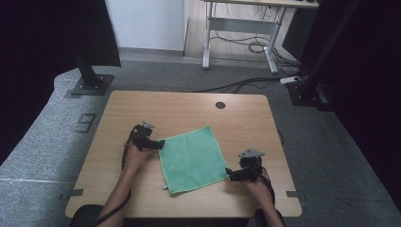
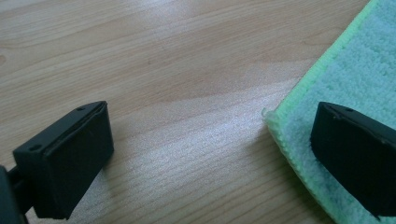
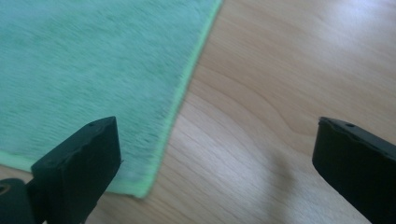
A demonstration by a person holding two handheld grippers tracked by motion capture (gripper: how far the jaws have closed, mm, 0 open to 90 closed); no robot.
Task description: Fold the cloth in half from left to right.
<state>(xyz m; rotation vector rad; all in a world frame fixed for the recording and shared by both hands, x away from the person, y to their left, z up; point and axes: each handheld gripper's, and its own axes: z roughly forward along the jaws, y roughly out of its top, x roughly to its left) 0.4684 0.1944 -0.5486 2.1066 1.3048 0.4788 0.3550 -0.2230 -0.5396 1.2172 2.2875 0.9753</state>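
A green square cloth (image 1: 191,158) lies flat on the wooden table (image 1: 179,109), turned a little. My left gripper (image 1: 160,144) is open at the cloth's left corner; in the left gripper view one jaw hangs over the cloth (image 2: 355,70) and the other over bare wood, with the corner (image 2: 271,119) between them. My right gripper (image 1: 229,174) is open at the cloth's right corner. In the right gripper view the cloth (image 3: 93,65) fills the upper left, its corner (image 3: 137,191) beside the left jaw, the other jaw over wood.
A round cable hole (image 1: 220,105) sits near the table's far edge. Black frame posts (image 1: 87,71) stand on the carpet at both far corners, and a desk with cables (image 1: 246,42) stands behind. A white tag (image 1: 165,186) sticks out at the cloth's near corner.
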